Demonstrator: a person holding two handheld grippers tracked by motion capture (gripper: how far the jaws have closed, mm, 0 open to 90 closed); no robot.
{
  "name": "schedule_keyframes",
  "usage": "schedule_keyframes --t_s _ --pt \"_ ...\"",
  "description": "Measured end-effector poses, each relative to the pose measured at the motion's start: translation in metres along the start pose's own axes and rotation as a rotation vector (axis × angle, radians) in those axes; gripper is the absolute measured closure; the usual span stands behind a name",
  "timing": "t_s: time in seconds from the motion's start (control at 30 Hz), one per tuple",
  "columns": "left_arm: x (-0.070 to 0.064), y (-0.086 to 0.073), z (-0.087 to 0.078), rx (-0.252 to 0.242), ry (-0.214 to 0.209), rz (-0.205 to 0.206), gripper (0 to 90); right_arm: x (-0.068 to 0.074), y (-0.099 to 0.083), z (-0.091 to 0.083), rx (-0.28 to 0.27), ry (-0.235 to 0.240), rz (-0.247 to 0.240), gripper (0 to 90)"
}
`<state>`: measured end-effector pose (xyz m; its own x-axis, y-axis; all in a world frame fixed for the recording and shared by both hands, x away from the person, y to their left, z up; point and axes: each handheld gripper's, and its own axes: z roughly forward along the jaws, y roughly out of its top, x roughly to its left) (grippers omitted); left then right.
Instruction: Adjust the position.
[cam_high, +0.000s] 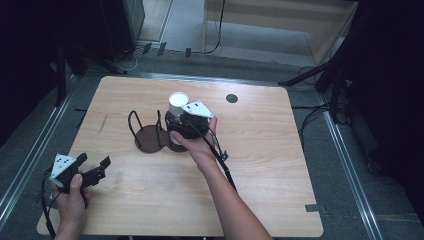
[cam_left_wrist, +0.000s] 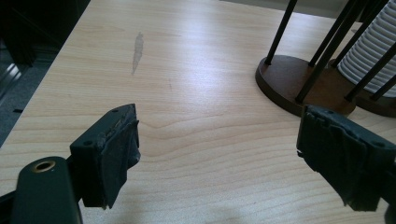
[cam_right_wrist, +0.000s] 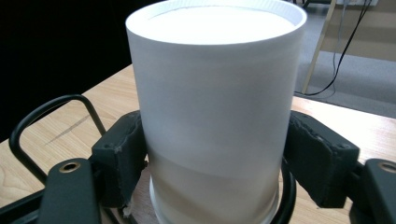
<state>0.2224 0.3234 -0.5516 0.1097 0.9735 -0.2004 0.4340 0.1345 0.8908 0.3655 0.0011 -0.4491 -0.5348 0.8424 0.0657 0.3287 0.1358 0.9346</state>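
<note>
High view: we see the right claw (cam_high: 176, 121) closed around a white cup (cam_high: 177, 104) that stands upside down, flat bottom up, on a stack of white cups (cam_high: 176, 138) seated in one bay of a dark wooden cup holder (cam_high: 150, 137). The holder sits near the middle of the worktop (cam_high: 260, 165), its black wire hoops (cam_high: 134, 122) rising from two round bases; the neighbouring bay is bare. Right gripper view: the two padded jaws press the top cup's wall from either side, about halfway down. We find the left claw (cam_high: 92, 167) near the worktop's front left corner, jaws spread wide, nothing between them. Left gripper view: its jaws frame bare wood, with the holder beyond.
</note>
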Motion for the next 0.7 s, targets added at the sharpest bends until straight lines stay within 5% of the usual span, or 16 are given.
schedule_keyframes --t_s 0.47,0.7 --pt "-0.001 0.0001 0.0004 -0.001 0.006 0.008 13.8 0.0015 -0.005 0.0095 0.005 -0.011 0.007 23.8" --pt "-0.0012 0.0003 0.0006 0.001 0.009 0.009 13.8 0.0014 -0.0027 0.0063 -0.007 -0.02 -0.031 25.7"
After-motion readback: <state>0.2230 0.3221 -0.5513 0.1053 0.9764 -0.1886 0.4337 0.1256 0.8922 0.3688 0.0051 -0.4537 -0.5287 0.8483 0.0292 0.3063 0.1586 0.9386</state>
